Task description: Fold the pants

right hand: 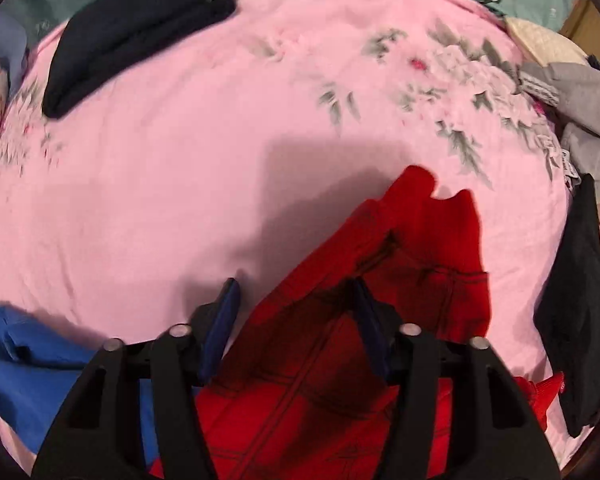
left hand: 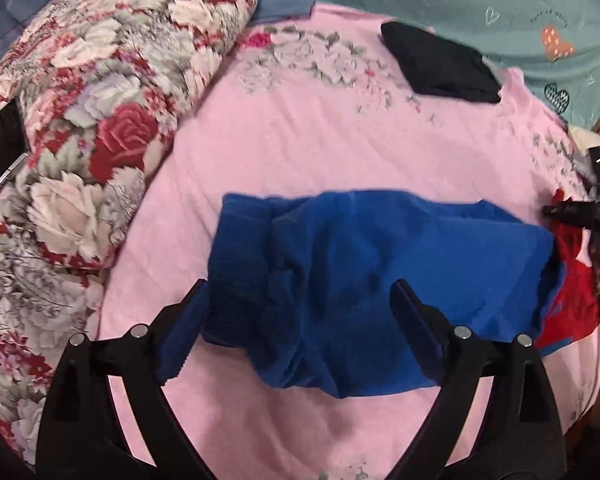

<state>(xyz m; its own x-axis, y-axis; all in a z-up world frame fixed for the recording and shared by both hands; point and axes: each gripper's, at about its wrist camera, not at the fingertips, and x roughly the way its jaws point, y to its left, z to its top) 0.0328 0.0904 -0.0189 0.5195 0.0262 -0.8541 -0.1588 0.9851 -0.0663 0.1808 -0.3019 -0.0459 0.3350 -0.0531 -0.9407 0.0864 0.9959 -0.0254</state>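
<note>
Blue-and-red pants lie bunched on the pink bedspread (left hand: 300, 140). The blue part (left hand: 380, 264) fills the middle of the left wrist view; the red part (right hand: 340, 340) lies under the right gripper. The blue part also shows at lower left of the right wrist view (right hand: 28, 360). My left gripper (left hand: 300, 292) is open, its fingers straddling the blue cloth just above it. My right gripper (right hand: 294, 292) is open over the red cloth, holding nothing. The right gripper shows at the right edge of the left wrist view (left hand: 588, 216).
A folded dark garment (left hand: 440, 64) lies at the far side of the bed, also in the right wrist view (right hand: 132, 36). A floral quilt (left hand: 80, 140) is piled at left. Grey clothes (right hand: 580, 100) and a black garment (right hand: 576, 320) lie at right.
</note>
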